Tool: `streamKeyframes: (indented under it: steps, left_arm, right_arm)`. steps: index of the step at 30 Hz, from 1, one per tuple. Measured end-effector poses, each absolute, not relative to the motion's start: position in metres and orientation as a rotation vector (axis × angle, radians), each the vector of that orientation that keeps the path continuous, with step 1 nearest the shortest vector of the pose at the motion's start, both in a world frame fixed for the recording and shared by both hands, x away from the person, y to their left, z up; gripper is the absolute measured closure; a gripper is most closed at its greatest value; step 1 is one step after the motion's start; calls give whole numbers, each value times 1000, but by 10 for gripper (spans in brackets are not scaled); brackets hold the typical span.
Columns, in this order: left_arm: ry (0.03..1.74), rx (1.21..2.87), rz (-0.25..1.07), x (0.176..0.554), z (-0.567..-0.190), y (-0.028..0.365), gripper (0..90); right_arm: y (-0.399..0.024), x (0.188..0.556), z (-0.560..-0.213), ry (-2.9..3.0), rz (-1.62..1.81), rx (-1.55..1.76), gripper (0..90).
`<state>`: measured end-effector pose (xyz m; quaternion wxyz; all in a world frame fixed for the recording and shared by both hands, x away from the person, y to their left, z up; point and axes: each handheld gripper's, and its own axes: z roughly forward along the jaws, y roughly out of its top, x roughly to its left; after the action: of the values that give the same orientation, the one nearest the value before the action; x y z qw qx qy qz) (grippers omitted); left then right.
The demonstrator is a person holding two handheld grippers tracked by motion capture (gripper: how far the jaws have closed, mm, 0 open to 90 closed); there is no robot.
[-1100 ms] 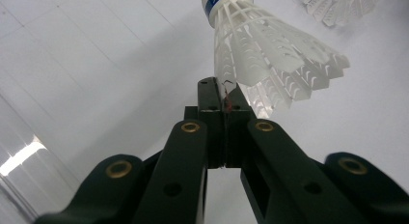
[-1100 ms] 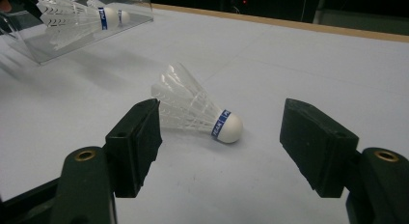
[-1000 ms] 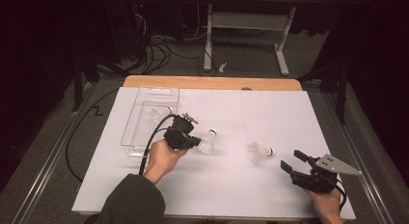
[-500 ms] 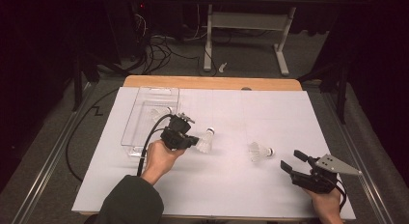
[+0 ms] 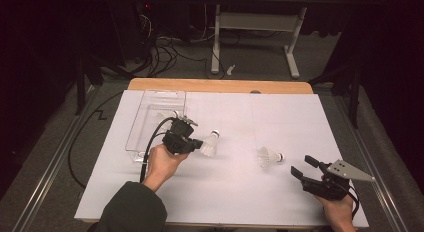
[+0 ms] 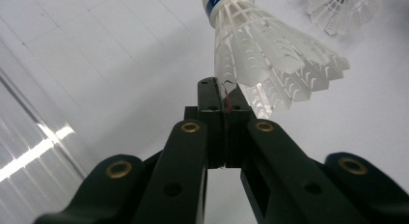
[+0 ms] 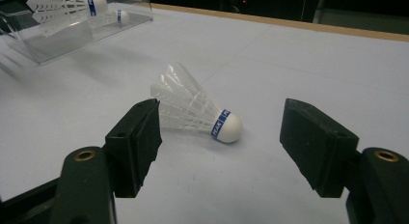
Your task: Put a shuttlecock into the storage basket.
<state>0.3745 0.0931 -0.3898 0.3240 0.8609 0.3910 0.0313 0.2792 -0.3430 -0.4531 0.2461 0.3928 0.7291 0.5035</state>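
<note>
My left gripper [image 5: 199,143] is shut on the feather rim of a white shuttlecock [image 5: 212,142] with a blue band, held just right of the clear plastic box [image 5: 150,99]. In the left gripper view the jaws meet at the gripper tip [image 6: 224,91] and pinch the edge of the shuttlecock's skirt [image 6: 270,55]. A second shuttlecock [image 5: 270,156] lies on its side on the white sheet. My right gripper [image 5: 304,166] stands open a short way right of it. In the right gripper view that shuttlecock [image 7: 197,113] lies beyond the gripper's [image 7: 219,132] spread jaws, untouched.
The clear box [image 7: 72,33] holds another shuttlecock [image 7: 118,16]. A white sheet [image 5: 300,117] covers the wooden table [image 5: 220,85]. A black cable [image 5: 150,142] trails from the left gripper. Table legs and wires stand on the floor behind.
My left hand has drifted slightly left and away, toward the clear box, carrying the shuttlecock with it. The right hand and the lying shuttlecock have not moved.
</note>
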Motion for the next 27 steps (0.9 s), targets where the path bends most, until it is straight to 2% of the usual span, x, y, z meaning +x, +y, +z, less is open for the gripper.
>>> streamKeyframes:
  steps: [27]
  left_arm:
    - [1061, 2210, 120, 371, -385, 110, 897]
  right_arm:
    - [-343, 279, -453, 1991, 1372, 1070, 313]
